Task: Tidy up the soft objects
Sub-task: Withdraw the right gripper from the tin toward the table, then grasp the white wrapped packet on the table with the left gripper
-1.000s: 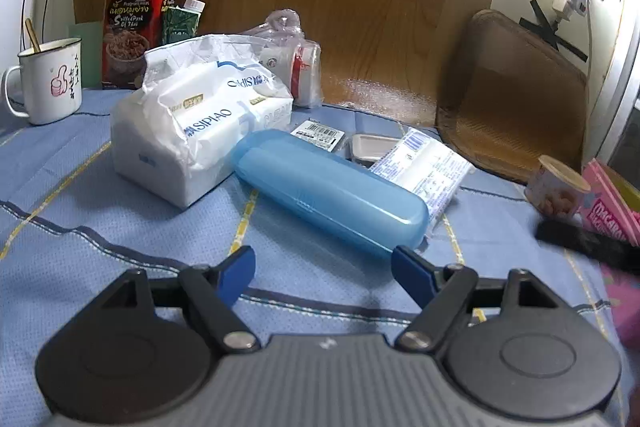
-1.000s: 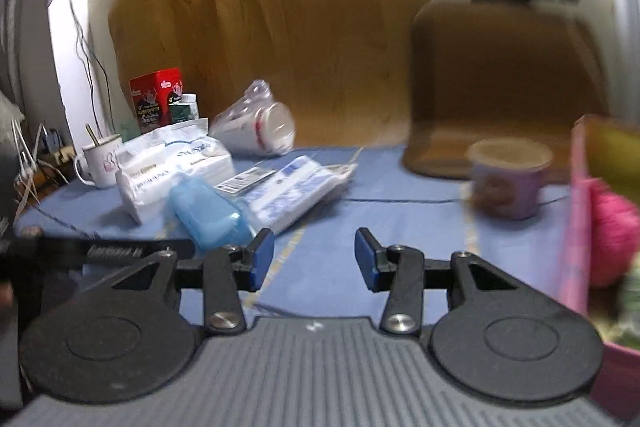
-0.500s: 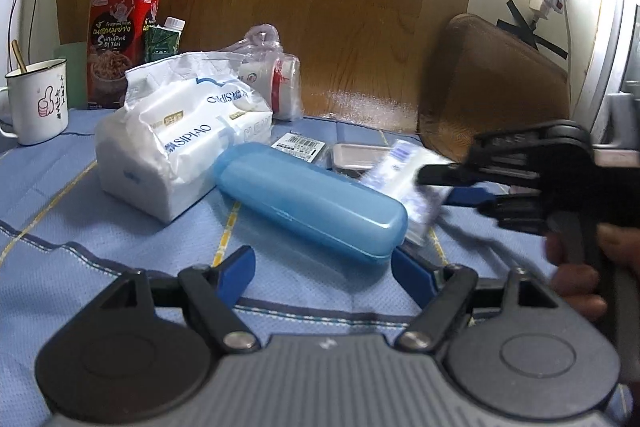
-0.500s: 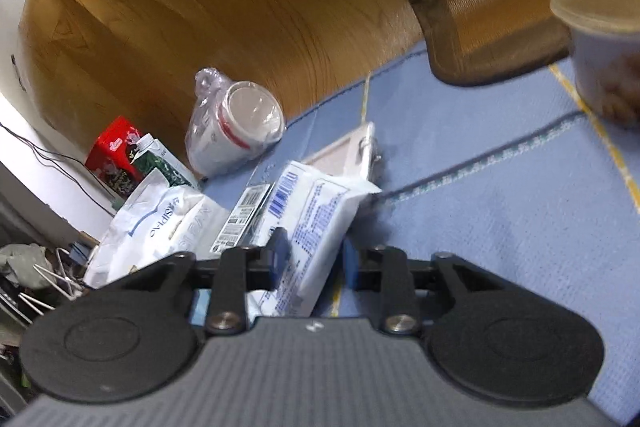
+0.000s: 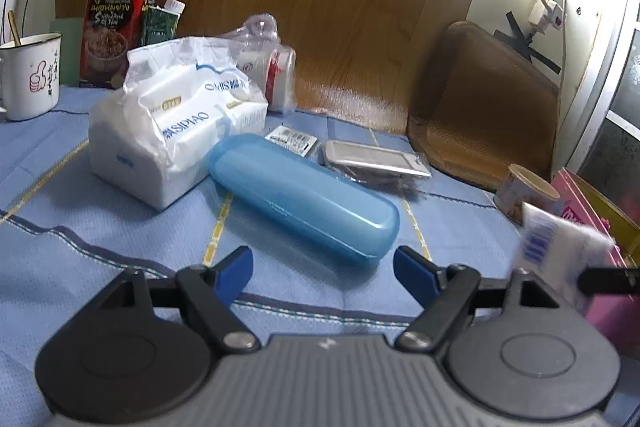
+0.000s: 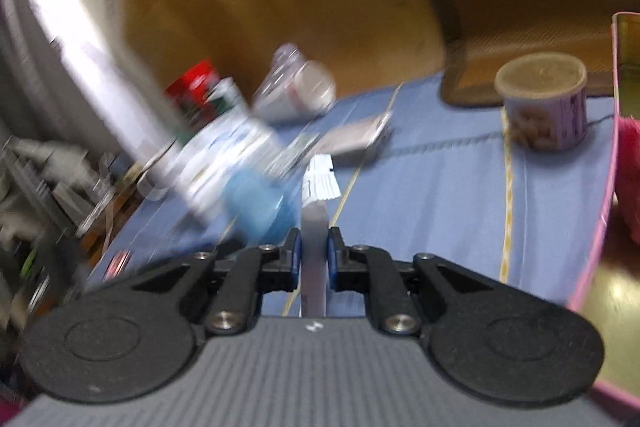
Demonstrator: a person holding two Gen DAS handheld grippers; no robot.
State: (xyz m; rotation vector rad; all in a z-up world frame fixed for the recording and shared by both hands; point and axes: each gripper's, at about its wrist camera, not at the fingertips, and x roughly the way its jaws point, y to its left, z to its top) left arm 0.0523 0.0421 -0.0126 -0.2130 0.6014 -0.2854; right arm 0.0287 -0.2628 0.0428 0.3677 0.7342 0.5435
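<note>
A blue checked tablecloth (image 5: 120, 259) is spread before a wood-panelled wall, with a brown chair back at the far side. The small tissue packet (image 6: 316, 227), which half a second ago was lying beyond the blue case and was just being closed on, has been lifted off the cloth: it is now pinched edge-on between the nearly shut jaws of the right gripper (image 6: 313, 259), its printed end sticking out ahead of the fingertips. In the left wrist view the same packet is seen blurred at the right, beside the open pink box (image 5: 592, 203). The pickup is therefore judged done, and a transfer toward that box, to the right of the right gripper, appears to be under way. The left gripper (image 5: 323, 267) is held wide open and empty, low over the cloth. Just ahead of it lies the blue case (image 5: 304, 195), and further ahead to the left the large tissue pack (image 5: 172, 123), untouched.
</note>
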